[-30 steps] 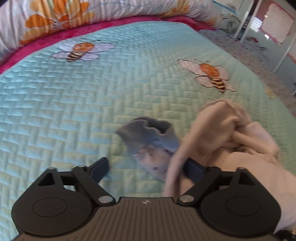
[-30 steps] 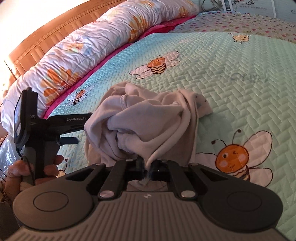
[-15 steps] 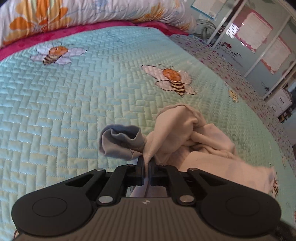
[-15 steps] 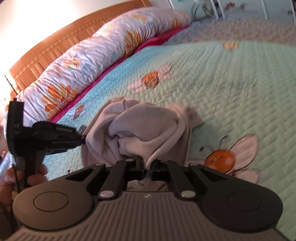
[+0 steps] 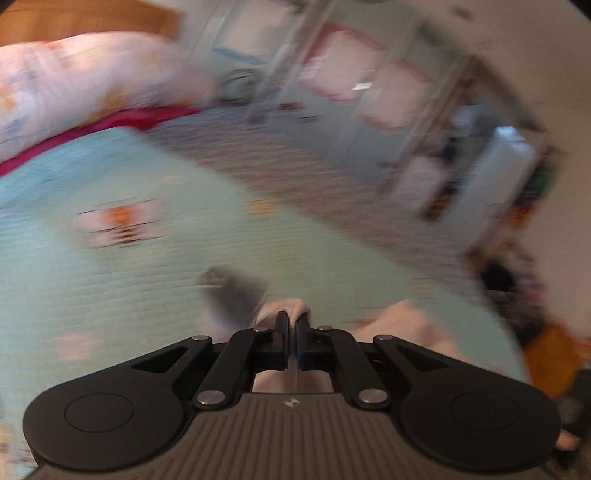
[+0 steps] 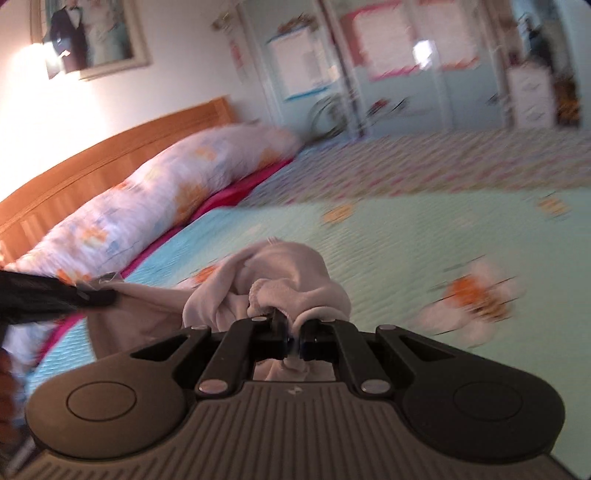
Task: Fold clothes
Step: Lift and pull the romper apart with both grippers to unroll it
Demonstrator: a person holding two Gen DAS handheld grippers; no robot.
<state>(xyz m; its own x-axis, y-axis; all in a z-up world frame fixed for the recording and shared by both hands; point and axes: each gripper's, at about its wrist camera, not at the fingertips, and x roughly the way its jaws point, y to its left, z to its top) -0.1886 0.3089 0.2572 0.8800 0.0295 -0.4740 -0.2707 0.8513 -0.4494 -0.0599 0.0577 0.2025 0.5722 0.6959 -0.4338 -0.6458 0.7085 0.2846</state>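
Soft matt cloth garment (image 6: 295, 273), quilted stitched bedspread (image 6: 424, 251), matt black plastic tongs (image 6: 293, 334), wooden headboard (image 6: 110, 147)

mint quilted bedspread (image 6: 424, 251) with bee prints, floral bolster (image 6: 147, 206) along wooden headboard (image 6: 92, 155), framed portrait (image 6: 92, 33) on wall, wardrobe doors (image 6: 406, 55) behind, blurred.

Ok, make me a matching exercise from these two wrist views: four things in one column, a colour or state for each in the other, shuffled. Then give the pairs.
Things:
1. left gripper
2. headboard
3. bedspread
4. long pillow

Colour or state:
A. pale green, quilted, with bee pictures
B. orange-brown wood
C. shut on a fold of the pale pink garment
D. white with orange flowers, lying along the head of the bed

Pairs: 1-C, 2-B, 3-A, 4-D
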